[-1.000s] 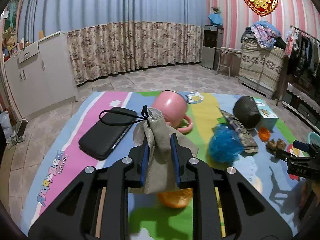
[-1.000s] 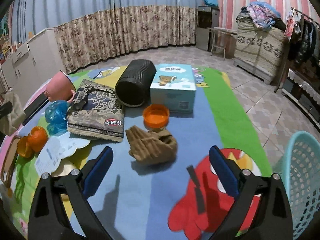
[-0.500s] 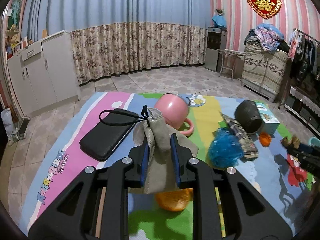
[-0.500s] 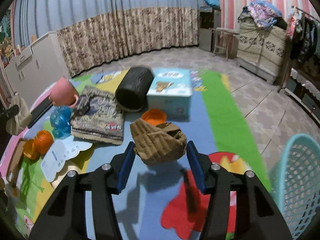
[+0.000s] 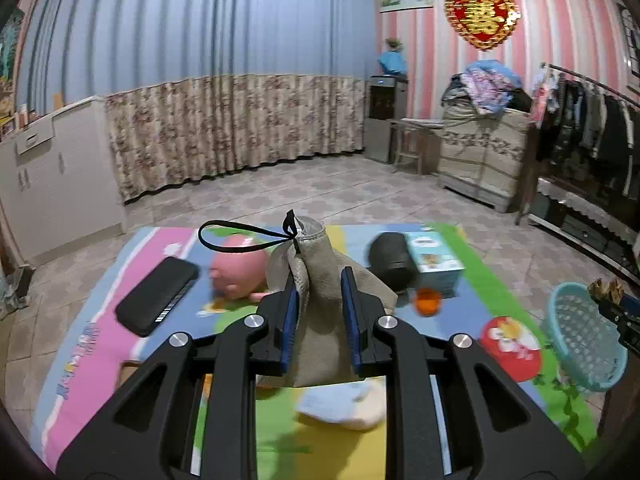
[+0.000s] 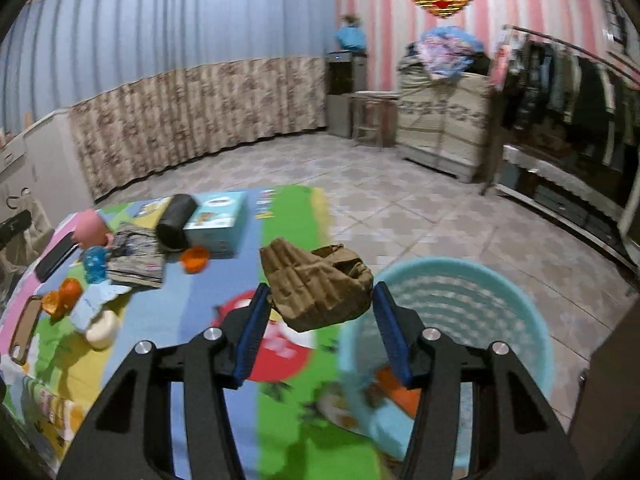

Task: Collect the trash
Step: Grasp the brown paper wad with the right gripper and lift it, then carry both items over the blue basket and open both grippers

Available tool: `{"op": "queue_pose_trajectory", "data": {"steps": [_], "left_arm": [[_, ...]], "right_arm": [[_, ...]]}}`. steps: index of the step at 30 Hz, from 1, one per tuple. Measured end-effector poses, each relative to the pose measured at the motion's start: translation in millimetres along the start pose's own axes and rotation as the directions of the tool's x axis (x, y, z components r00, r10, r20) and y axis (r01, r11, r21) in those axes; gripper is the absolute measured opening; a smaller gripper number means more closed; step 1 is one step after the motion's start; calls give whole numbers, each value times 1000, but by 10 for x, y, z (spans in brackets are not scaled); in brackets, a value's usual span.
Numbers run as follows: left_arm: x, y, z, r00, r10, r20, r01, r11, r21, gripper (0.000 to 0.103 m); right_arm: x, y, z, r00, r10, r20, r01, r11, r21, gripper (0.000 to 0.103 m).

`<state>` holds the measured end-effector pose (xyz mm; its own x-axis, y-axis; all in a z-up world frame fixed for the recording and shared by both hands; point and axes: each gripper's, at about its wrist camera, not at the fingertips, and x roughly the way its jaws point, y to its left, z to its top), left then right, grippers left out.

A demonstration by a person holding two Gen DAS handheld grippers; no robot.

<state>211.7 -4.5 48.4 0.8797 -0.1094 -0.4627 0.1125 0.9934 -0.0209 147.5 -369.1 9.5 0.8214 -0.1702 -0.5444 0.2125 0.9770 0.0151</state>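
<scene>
- Right wrist view: crumpled brown paper (image 6: pixel 318 286) is clamped in the right gripper (image 6: pixel 320 330) jaws, half-spread, raised above the mat beside the teal basket (image 6: pixel 520 292) at 4 o'clock.
- Left gripper (image 5: pixel 319 320) jaws are shut on a grey pouch (image 5: pixel 324 280).

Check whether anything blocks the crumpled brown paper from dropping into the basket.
Nothing visible does. The right tongs hold the crumpled brown paper in the air beside the turquoise basket, whose open mouth holds only some scraps at the bottom.
</scene>
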Motion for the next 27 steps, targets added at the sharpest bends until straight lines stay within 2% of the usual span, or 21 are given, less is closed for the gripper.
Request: {"op": "queue_pose_trajectory", "data": {"steps": [4,7,14,24,27], "left_arm": [[-52,-415,-4,999,-51,5,51,998,23,20],[-48,-710,-40,997,-71,-2,71,996,53,20],[-27,-1316,-109,988,-151,-12,152,985,83,20],[139,-2035,-181,964,-262,-46,266,959,98,20],[206,-2243,-216,951,-302,-65,308,946,106,20]], "right_arm": [[-119,-350,-31,998,-61,29,60,998,36,52],[-118,-581,-48,997,-65,35,62,995,83,52],[-64,-840,-108,996,-83,25,80,992,102,52],[-30,-1319,-223,994,-108,6,106,983,150,52],[-7,-1416,-235,993,-115,2,113,979,170,52]]}}
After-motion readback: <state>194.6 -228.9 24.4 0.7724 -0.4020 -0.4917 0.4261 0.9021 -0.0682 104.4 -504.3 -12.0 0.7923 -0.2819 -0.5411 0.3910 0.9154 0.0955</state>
